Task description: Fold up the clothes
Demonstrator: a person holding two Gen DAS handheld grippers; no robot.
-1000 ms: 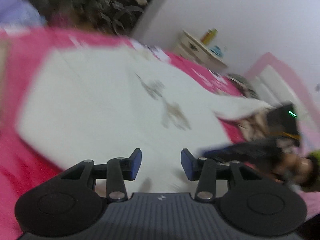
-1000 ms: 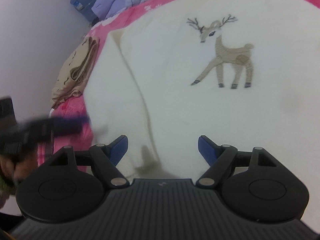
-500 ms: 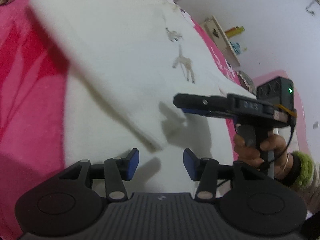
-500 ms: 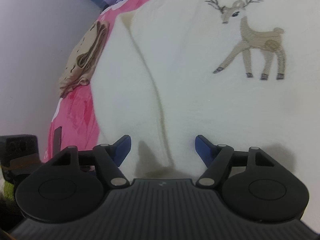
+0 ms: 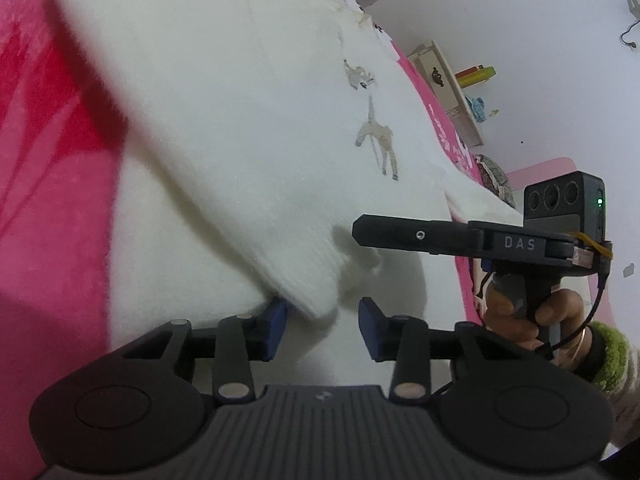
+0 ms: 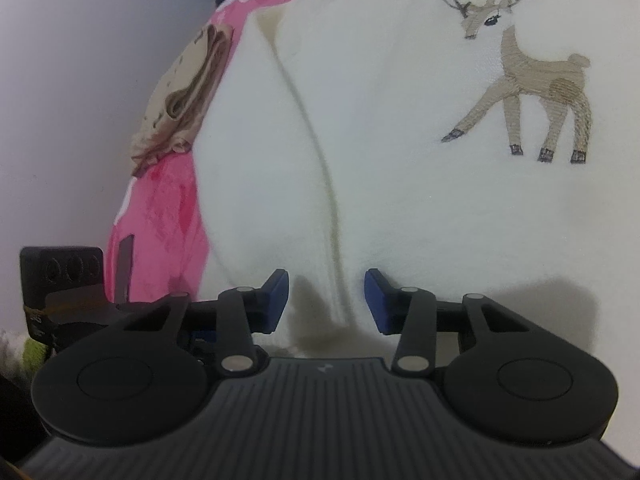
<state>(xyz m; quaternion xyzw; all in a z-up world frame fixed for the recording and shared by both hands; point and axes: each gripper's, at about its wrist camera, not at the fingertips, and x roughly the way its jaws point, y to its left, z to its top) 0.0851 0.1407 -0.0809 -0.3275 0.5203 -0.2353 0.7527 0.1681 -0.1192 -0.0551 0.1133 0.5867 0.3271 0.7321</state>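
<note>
A white sweater (image 6: pixel 400 128) with an embroidered deer (image 6: pixel 524 76) lies spread flat on a bed covered by a pink blanket (image 5: pixel 48 184). In the right wrist view a folded beige garment (image 6: pixel 188 92) rests on the blanket at the sweater's far left, next to a pale wall (image 6: pixel 80 80), and lilac bedding shows at the far edge. In the left wrist view a small wooden shelf (image 5: pixel 448 84) with colourful items hangs on the far wall at the right.

The sweater's sleeve (image 5: pixel 192 120) is folded across the body, its ribbed cuff (image 5: pixel 308 280) lying at the near end. The left claw (image 5: pixel 322 326) is spread apart with the cuff's tip between its blue pads; the left pad sits against the cuff's edge, not closed on it. The right claw (image 6: pixel 325 300) also stands apart, low over the sweater and straddling the seam line where the sleeve edge meets the body, holding nothing. In the left wrist view it reaches in from the right, just above the fabric beyond the cuff, held by a hand (image 5: pixel 528 312) in a green fuzzy sleeve (image 5: pixel 608 356).
</note>
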